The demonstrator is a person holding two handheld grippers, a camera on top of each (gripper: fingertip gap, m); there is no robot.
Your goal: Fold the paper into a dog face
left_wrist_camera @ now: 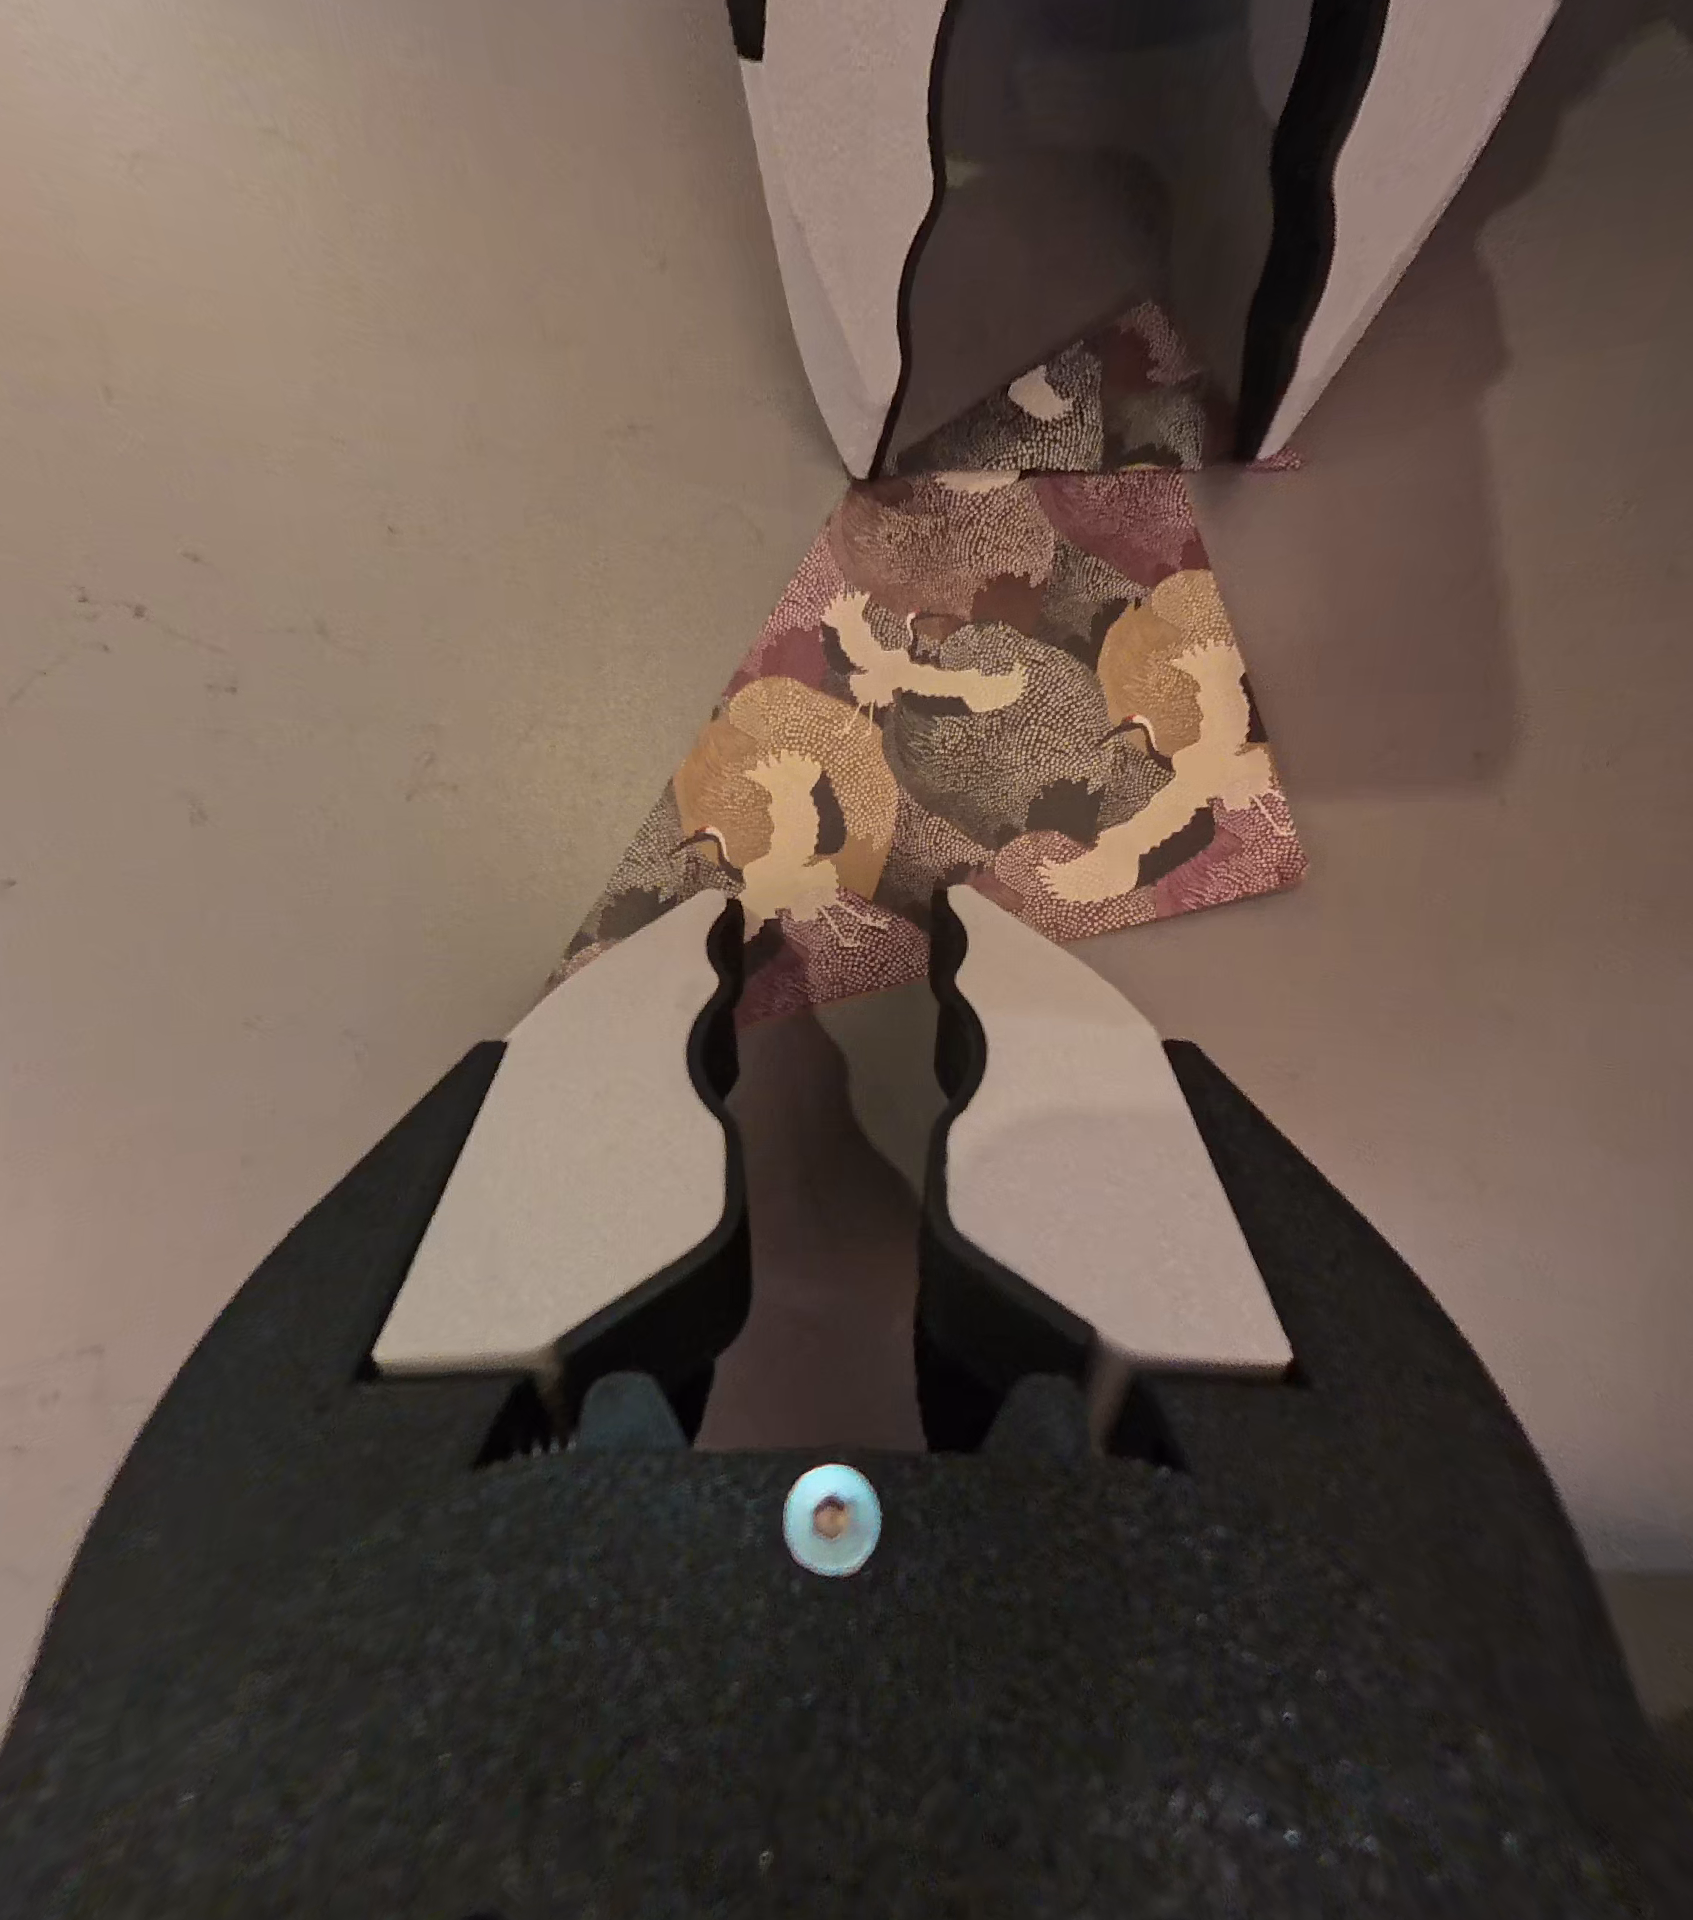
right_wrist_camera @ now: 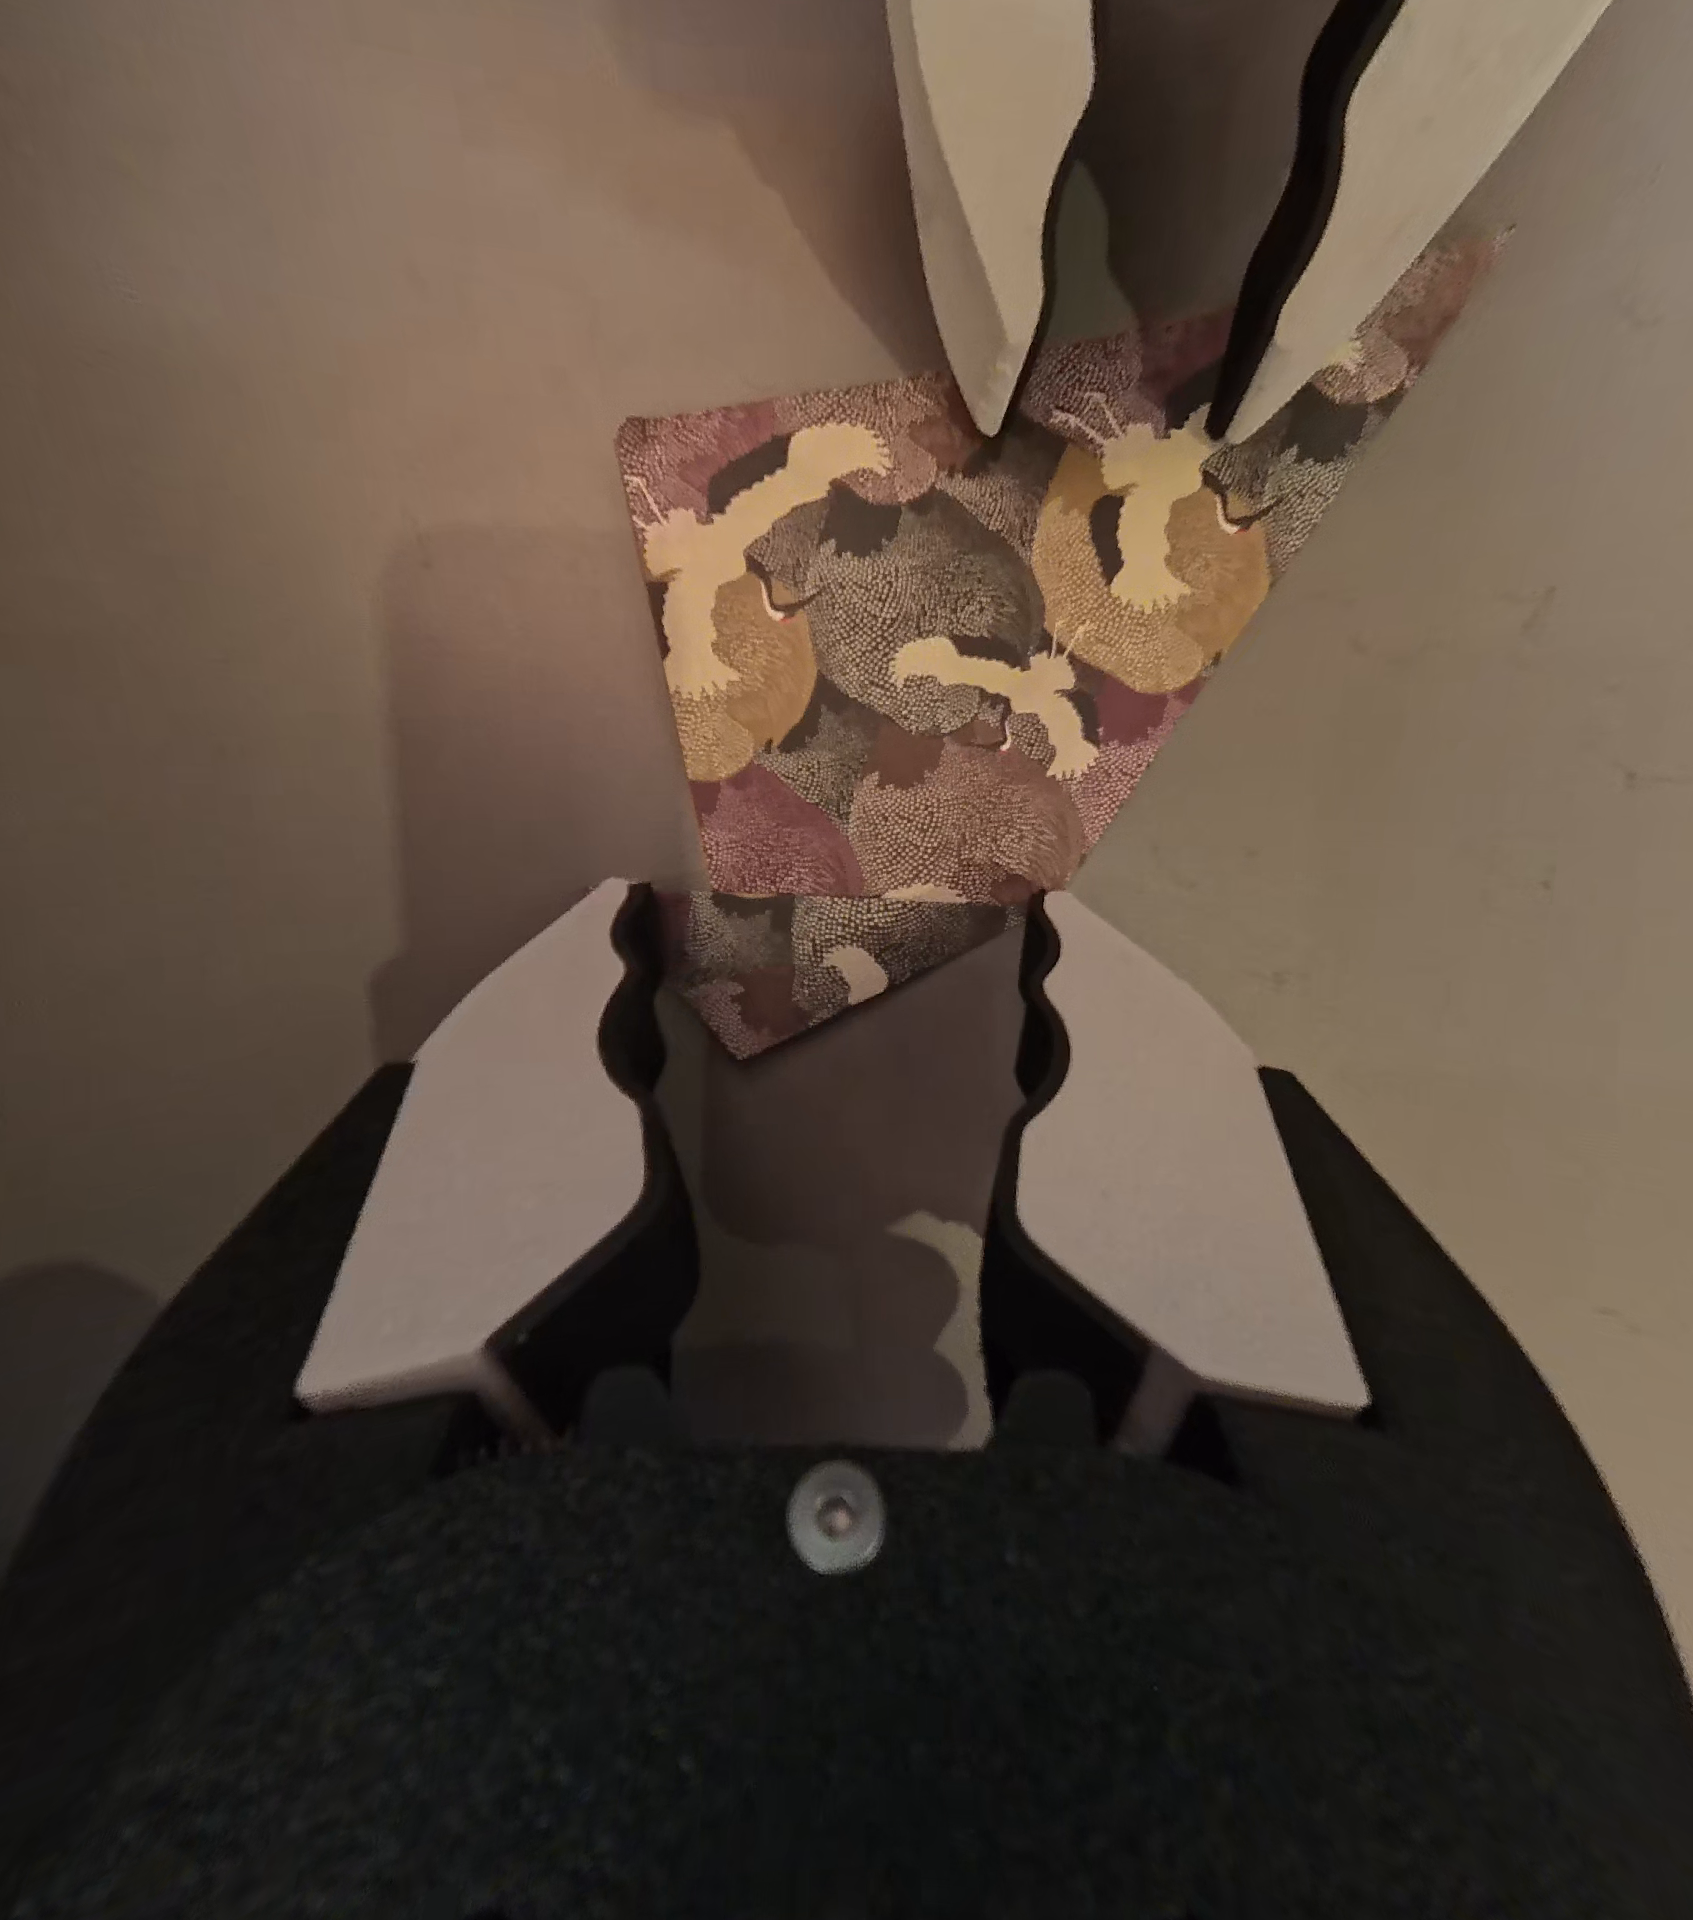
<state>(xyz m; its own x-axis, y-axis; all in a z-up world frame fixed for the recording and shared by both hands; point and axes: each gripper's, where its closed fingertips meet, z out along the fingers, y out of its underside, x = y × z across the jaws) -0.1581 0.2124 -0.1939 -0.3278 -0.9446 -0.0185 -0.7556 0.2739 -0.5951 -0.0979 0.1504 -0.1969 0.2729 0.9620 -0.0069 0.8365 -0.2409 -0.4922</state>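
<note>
The paper [left_wrist_camera: 987, 707] is lying on a plain pale table [left_wrist_camera: 250, 623]. It is covered in a pattern of white birds and round dotted shapes in purple, gold and grey. It is already partly folded — one corner is turned over and is making a small flap [left_wrist_camera: 1070, 416] at one end.

The left gripper [left_wrist_camera: 837, 914] is sitting at one end of the paper. Its two pale fingers are standing apart with a clear gap between them, and nothing is being squeezed in that gap. One fingertip [left_wrist_camera: 707, 914] is covering the pointed corner of the paper, and the other is sitting over the paper's near edge. In the right wrist view both tips are looking as if they are pressing down on the patterned side, but I cannot tell for sure that they are touching.

The right gripper [right_wrist_camera: 837, 904] is sitting at the other end, where the flap [right_wrist_camera: 821, 966] is. Its fingers are spread wide too — wider than the left ones. The flap is lying between them, flat on the table, and it is not being pinched. The two tips are sitting at the two ends of the fold line, just beside the paper's edge.

The two grippers are facing each other with the paper between them. Dark shadows are falling on the table around them.
</note>
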